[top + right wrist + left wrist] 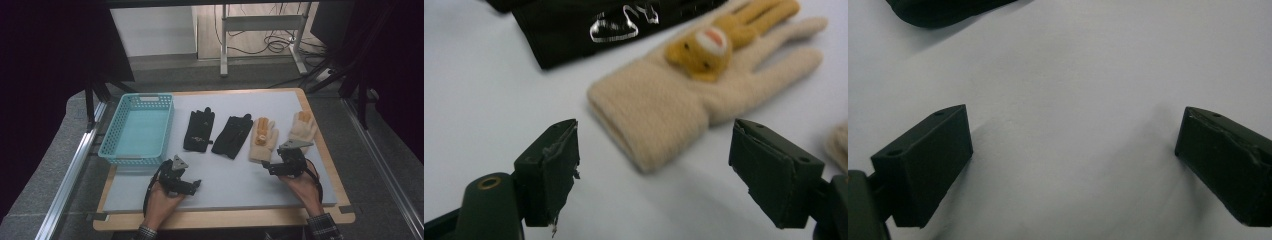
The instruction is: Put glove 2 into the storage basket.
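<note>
Four gloves lie in a row on the grey mat: two black gloves (199, 129) (233, 135) and two cream gloves (263, 138) (302, 127) with orange trim. My right gripper (268, 167) hovers just in front of the left cream glove's cuff. In the right gripper view that cream glove (664, 110), with an orange bear on its back, lies just beyond my right gripper (654, 175), which is open and holds nothing. My left gripper (194, 185) rests near the mat's front. Seen in its own view, the left gripper (1073, 165) is open over bare mat, with a black glove (943, 10) at the top edge.
A teal plastic basket (114, 131) stands at the mat's left side, nothing in it. The mat (240, 187) lies on a wooden table with edges close at the front and right. A second cream glove (839, 145) sits at the right gripper view's right edge.
</note>
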Tool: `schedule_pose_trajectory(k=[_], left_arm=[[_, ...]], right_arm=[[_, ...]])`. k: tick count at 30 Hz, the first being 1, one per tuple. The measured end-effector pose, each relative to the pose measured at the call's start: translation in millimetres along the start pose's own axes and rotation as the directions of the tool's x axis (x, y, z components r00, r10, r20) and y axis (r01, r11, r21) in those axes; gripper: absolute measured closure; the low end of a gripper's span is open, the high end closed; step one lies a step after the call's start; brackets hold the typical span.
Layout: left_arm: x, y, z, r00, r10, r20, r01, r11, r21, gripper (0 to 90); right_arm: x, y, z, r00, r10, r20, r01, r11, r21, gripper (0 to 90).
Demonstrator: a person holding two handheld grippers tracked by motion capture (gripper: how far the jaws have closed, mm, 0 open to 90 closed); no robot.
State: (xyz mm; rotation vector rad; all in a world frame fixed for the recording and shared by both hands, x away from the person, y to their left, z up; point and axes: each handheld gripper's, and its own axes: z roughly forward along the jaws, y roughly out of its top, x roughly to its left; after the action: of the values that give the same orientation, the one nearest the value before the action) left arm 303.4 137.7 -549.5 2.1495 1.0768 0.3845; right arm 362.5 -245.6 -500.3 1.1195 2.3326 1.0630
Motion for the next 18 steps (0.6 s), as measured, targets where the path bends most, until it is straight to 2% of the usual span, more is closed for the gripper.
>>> schedule_pose_trajectory(k=[2,9,13,18], left_arm=[[0.0,0.0,0.0,1.0,0.001,0.0,-0.001,1.0,0.0,2.1],[-0.2,-0.1,-0.1,1.0,0.004,-0.002,-0.004,1.0,0.0,2.2],[-0.3,-0.1,-0.1,1.0,0.004,-0.002,-0.004,1.0,-0.001,2.3],[-0.2,-0.1,-0.1,1.0,0.005,-0.002,-0.005,1.0,-0.001,2.4]], right_arm=[[0.6,6.6,2.7,0.9998,0.014,-0.015,-0.014,1.0,-0.011,19.9],[4.4,26.0,14.6,0.9994,0.012,-0.032,-0.013,1.0,-0.017,20.1],[6.5,37.8,25.1,0.9992,0.003,-0.039,-0.003,1.0,-0.006,22.8],[6.9,53.9,38.0,0.998,0.006,-0.063,-0.007,1.0,-0.011,31.5]])
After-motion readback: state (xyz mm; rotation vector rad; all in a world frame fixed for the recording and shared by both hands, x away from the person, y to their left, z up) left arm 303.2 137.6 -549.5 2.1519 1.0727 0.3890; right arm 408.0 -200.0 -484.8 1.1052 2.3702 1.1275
